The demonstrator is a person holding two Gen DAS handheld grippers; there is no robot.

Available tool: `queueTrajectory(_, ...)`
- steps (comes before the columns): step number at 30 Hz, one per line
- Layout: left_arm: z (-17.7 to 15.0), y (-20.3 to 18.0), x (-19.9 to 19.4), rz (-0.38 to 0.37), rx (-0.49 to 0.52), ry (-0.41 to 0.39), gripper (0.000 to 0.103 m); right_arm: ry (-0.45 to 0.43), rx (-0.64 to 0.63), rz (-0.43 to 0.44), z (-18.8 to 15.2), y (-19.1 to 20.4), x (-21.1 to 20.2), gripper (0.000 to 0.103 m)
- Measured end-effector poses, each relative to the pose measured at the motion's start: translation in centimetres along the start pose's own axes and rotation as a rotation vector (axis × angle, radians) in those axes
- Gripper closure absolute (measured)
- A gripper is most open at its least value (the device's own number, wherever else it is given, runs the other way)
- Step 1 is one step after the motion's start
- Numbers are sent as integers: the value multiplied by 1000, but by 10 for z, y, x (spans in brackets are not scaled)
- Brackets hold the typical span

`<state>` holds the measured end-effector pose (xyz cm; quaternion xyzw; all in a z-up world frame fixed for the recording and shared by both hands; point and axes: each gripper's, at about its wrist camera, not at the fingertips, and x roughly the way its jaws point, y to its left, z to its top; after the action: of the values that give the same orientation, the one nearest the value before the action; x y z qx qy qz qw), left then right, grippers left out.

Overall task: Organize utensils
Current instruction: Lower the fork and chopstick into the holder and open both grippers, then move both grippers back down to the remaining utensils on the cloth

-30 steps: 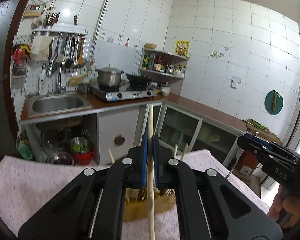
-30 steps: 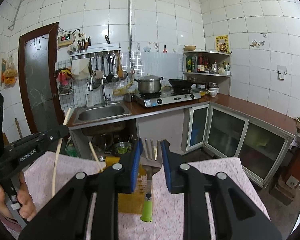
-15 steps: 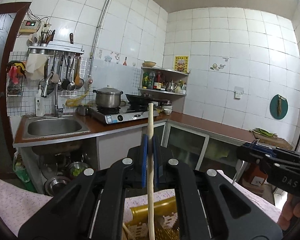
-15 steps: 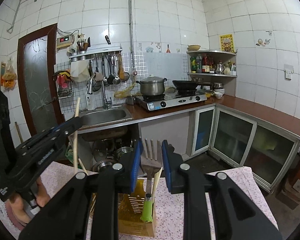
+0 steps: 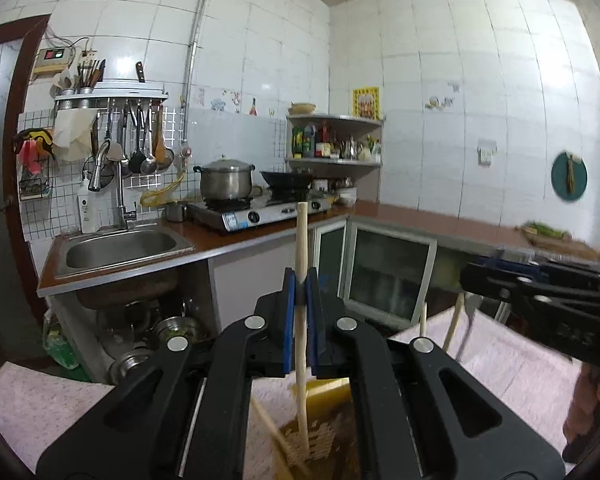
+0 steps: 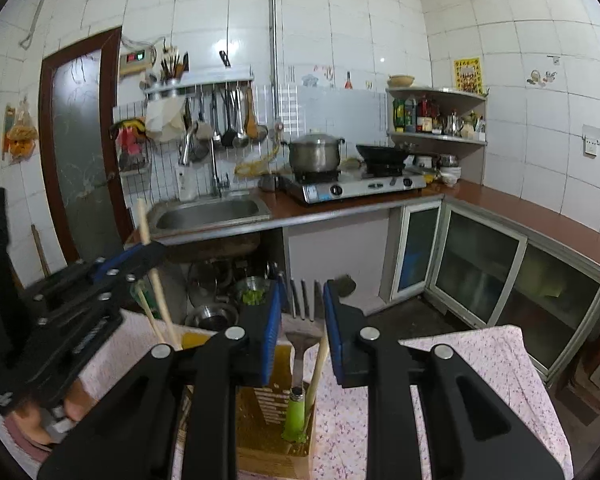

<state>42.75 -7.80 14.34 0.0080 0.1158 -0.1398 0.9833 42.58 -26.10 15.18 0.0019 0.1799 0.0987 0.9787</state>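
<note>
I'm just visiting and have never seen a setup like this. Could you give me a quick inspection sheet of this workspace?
Surface: table under a pink flowered cloth.
Job's things: yellow utensil holder with chopsticks in it; green-handled fork; wooden chopstick.
Clutter: nothing seen on the cloth.
Grippers: left tongs shut on the wooden chopstick, its lower end in the holder; right tongs grip the fork, prongs up.
Cables: nothing seen near the table.
Surroundings: tiled kitchen, sink, stove with pot, hanging ladles.
</note>
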Motion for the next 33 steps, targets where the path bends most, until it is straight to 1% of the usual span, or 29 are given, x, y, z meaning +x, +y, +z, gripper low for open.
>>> queueTrajectory(5, -22, 3, 1, -1, 21, 73, 99, 48, -8, 16, -21, 3, 16, 81)
queueTrajectory(8, -38, 12, 8, -22, -32, 148, 99, 63, -30, 34, -35, 7, 21, 81)
queueTrajectory(10, -45, 16, 9, -9, -48, 173, 99, 80, -40, 31, -44, 7, 25, 81)
queueTrajectory(11, -47, 18, 10, 4, -55, 183, 99, 77, -40, 44, -48, 6, 25, 80)
queueTrajectory(13, -51, 23, 8, 14, -77, 207, 92, 81, -37, 41, -54, 5, 24, 74)
queueTrajectory(14, -52, 27, 5, 8, -100, 222, 81, 82, -25, 52, -56, 2, 22, 58)
queueTrajectory(15, -53, 28, 2, 6, -113, 227, 66, 75, -15, 61, -58, 1, 18, 43)
queueTrajectory(16, -53, 30, -2, 14, -123, 226, 58, 65, -12, 63, -59, 0, 12, 41)
queueTrajectory(17, -53, 32, -11, 34, -124, 213, 45, 64, -15, 57, -60, 1, 8, 41)
queueTrajectory(18, -53, 32, -18, 45, -122, 204, 39, 66, -18, 45, -60, 0, 3, 41)
queueTrajectory(19, -52, 33, -26, 55, -121, 201, 37, 65, -15, 34, -61, -2, -4, 41)
queueTrajectory(20, -52, 34, -32, 59, -124, 204, 32, 63, -12, 23, -63, -4, -10, 39)
queueTrajectory(21, -53, 37, -41, 63, -130, 211, 25, 61, -9, 8, -65, -6, -16, 36)
queueTrajectory(22, -55, 39, -49, 73, -134, 212, 22, 58, -5, -11, -69, -9, -23, 35)
queueTrajectory(24, -59, 42, -66, 103, -144, 212, 11, 66, -2, -44, -80, -11, -34, 32)
queueTrajectory(26, -67, 41, -83, 125, -142, 227, 6, 81, 3, -63, -95, -12, -43, 29)
queueTrajectory(27, -71, 42, -89, 134, -142, 232, 5, 91, 9, -74, -105, -12, -49, 28)
queueTrajectory(29, -81, 40, -102, 155, -144, 248, 5, 116, 22, -86, -125, -12, -59, 27)
queueTrajectory(31, -93, 36, -115, 167, -141, 281, 5, 134, 32, -88, -138, -12, -66, 26)
queueTrajectory(33, -103, 30, -122, 167, -141, 313, 5, 156, 42, -89, -156, -11, -76, 26)
